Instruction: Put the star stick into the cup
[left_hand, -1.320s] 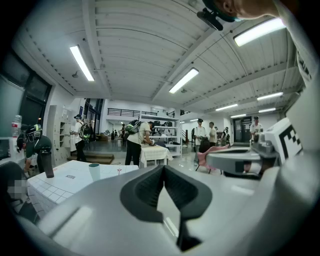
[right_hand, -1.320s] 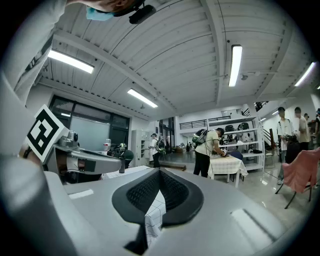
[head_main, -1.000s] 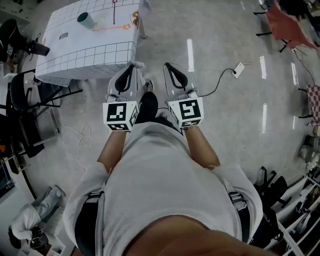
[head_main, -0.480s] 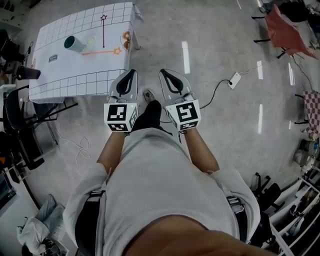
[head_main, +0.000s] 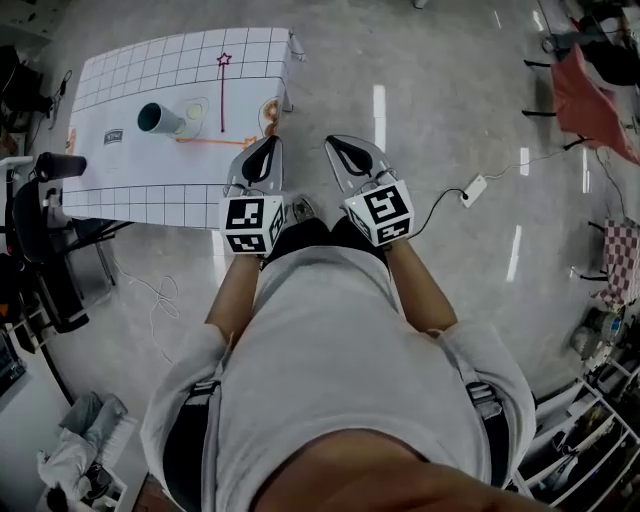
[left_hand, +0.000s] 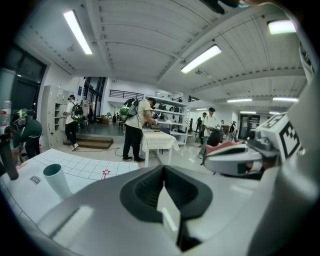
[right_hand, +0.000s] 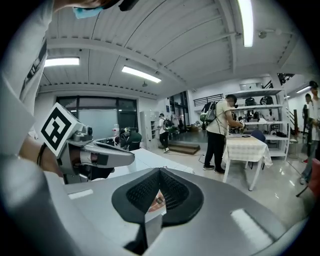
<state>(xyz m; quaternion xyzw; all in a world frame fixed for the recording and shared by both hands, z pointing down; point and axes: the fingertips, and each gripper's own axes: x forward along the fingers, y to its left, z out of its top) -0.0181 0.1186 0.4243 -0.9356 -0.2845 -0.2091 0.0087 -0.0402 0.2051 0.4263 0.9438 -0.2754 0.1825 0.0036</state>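
Observation:
A teal cup (head_main: 158, 118) stands upright on the white gridded table (head_main: 130, 190) at the upper left. A dark red star stick (head_main: 222, 95) lies flat just right of the cup, its star end pointing away. An orange star stick (head_main: 215, 141) lies crosswise nearer me. My left gripper (head_main: 268, 142) and right gripper (head_main: 337, 142) are held side by side in front of my body, at the table's near right corner, both shut and empty. The left gripper view shows the cup (left_hand: 56, 179) and the red star (left_hand: 106, 173) beyond its shut jaws (left_hand: 162, 167). The right gripper's jaws (right_hand: 160, 171) also stand shut.
A pale round disc (head_main: 194, 106) lies beside the cup and a small label (head_main: 112, 139) to its left. Chairs and dark gear (head_main: 40, 240) stand left of the table. A cable with a power strip (head_main: 474, 189) crosses the floor at right. People stand by another table (right_hand: 245, 147) farther off.
The table has shifted in the head view, now lying closer to both grippers' tips. Both grippers stayed shut and side by side.

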